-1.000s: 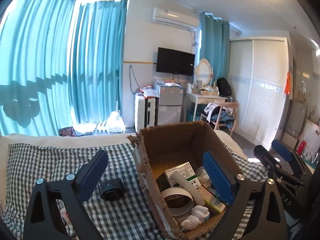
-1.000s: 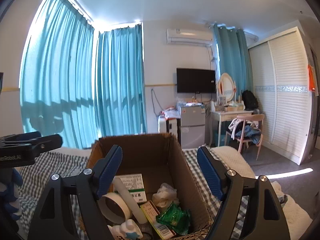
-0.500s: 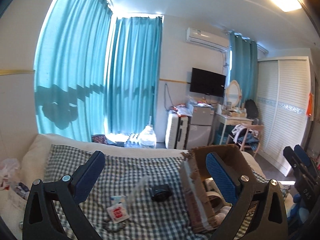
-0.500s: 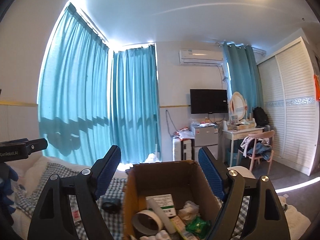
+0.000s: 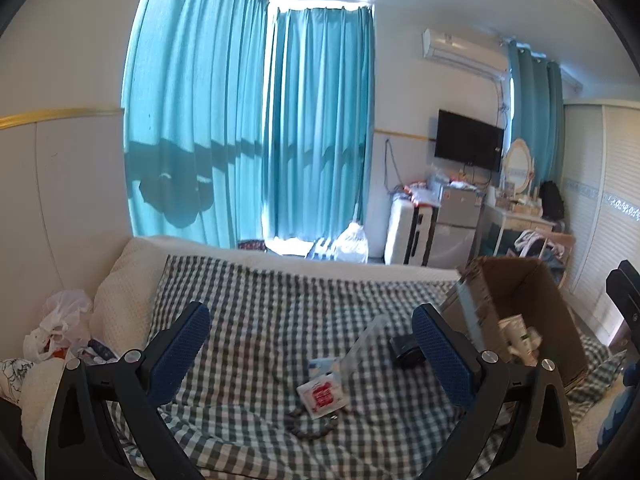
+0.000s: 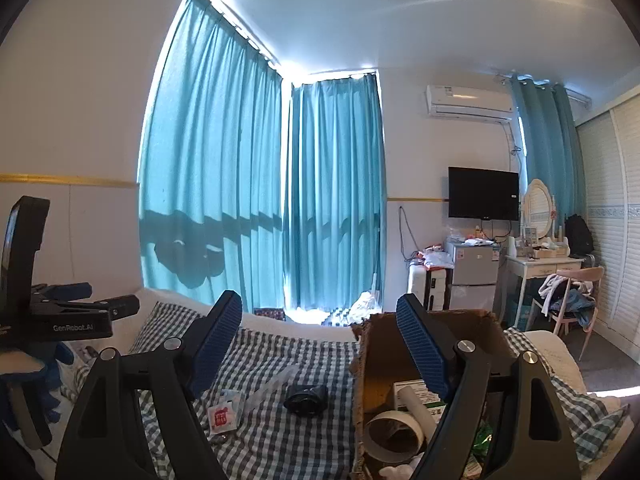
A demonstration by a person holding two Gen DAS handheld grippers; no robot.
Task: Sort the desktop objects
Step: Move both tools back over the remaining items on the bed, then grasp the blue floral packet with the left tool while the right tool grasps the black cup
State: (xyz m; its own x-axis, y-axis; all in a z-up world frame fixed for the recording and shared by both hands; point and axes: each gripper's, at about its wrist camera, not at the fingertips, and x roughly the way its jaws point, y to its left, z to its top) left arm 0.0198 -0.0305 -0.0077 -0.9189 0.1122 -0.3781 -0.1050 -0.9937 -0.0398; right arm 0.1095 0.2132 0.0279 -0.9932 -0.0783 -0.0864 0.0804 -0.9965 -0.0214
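Both grippers spread wide, nothing between the pads. Left gripper (image 5: 310, 354) tilted down over the checked cloth (image 5: 256, 304) on the bed, right gripper (image 6: 320, 346) pointing level across the cloth and the box (image 6: 490, 330). Loose items on the cloth: white sachet (image 5: 322, 394) with red print, lying just beside a clear plastic piece (image 5: 362, 346); black roll (image 6: 306, 398) a bit further toward the box, apart from both; some dark cord or chain (image 5: 310, 424) under the sachet's near edge, too blurred to say which. Cardboard box sits at the right end of the cloth, open top, torn rim. Inside it: tape ring (image 6: 394, 436), white tube (image 6: 416, 406) leaning over a green-and-white carton (image 6: 412, 394), green wrapper (image 6: 482, 438) behind the right pad. In the right view the left gripper's body shows at far left, carried by a blue-gloved hand (image 6: 48, 390). White plastic bag (image 5: 60, 320) crumpled off the cloth's left edge, by the wall
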